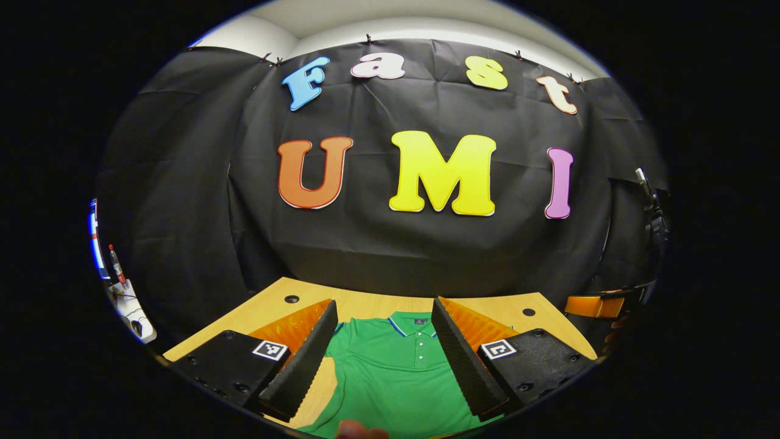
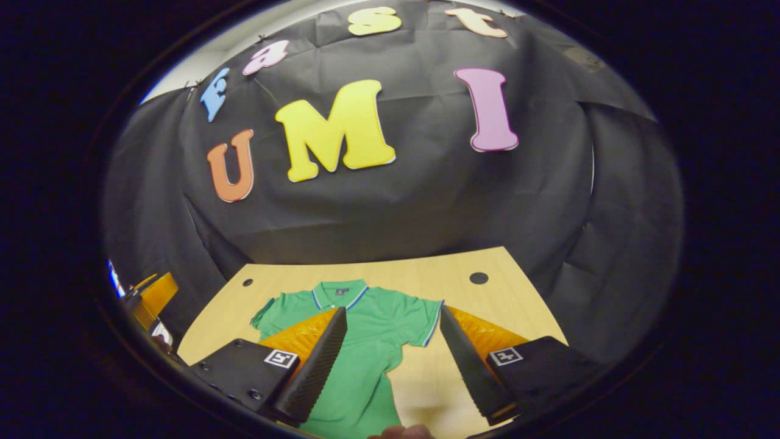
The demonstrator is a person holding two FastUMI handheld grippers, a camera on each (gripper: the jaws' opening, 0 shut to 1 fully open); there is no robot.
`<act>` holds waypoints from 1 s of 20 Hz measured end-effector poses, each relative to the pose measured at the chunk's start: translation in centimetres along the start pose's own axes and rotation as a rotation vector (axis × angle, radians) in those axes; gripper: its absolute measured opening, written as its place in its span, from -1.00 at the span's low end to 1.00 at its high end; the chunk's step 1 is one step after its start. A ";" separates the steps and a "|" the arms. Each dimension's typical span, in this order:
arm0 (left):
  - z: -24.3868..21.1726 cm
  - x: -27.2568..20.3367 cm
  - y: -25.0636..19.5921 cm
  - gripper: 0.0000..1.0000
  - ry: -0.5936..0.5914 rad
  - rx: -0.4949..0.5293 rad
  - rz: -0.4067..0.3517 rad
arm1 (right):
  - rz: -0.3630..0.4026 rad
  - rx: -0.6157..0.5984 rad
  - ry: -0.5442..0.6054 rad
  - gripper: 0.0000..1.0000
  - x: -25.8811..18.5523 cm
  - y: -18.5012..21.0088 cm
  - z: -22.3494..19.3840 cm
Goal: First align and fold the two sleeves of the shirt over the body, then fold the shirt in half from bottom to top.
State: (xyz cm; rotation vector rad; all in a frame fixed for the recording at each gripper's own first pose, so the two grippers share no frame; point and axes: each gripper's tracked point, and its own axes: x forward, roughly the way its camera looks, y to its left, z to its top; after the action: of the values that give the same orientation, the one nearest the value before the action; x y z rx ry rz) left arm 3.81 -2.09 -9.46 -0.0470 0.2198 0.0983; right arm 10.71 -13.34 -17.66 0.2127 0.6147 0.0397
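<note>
Low in the middle of both views lies the green shirt (image 1: 390, 372), flat on the wooden surface (image 2: 414, 277) with its collar (image 2: 337, 291) toward the black wall. It is spread out and not folded yet, so I think the task is just at its start.

My left gripper (image 1: 384, 353) hangs above the shirt with its jaws wide apart and nothing between them. My right gripper (image 2: 393, 360) hangs above it too, jaws wide apart and holding nothing. In the right gripper view I see one short sleeve (image 2: 426, 320) sticking out to the right of the frame and the other sleeve (image 2: 263, 317) out to the left.

I think the shirt is light and very soft. It will flop and bend when I lift it, and it will not break. The cloth looks smooth, so it may slip if I pinch too little of it. I would grab each sleeve near its striped edge, where the cloth is a bit thicker, and lay it over the body. For the last fold I would grab the bottom hem, which is out of sight low in the frames.

No boxes, bowls or baskets are on the surface.
</note>
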 end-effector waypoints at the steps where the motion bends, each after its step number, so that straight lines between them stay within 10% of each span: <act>1: -0.2 0.2 -0.5 0.98 0.006 -0.001 0.002 | 0.001 0.012 0.038 0.87 1.0 -1.0 -0.6; 20: -7.5 2.0 -0.2 0.99 0.216 0.034 0.139 | 0.033 0.313 0.516 0.95 22.4 -5.5 -13.4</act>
State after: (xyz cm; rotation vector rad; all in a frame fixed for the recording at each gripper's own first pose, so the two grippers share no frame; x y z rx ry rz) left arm 4.11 -2.50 -17.23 -0.0083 0.4411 0.2286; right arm 21.10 -13.97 -42.21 0.5244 1.1330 0.0301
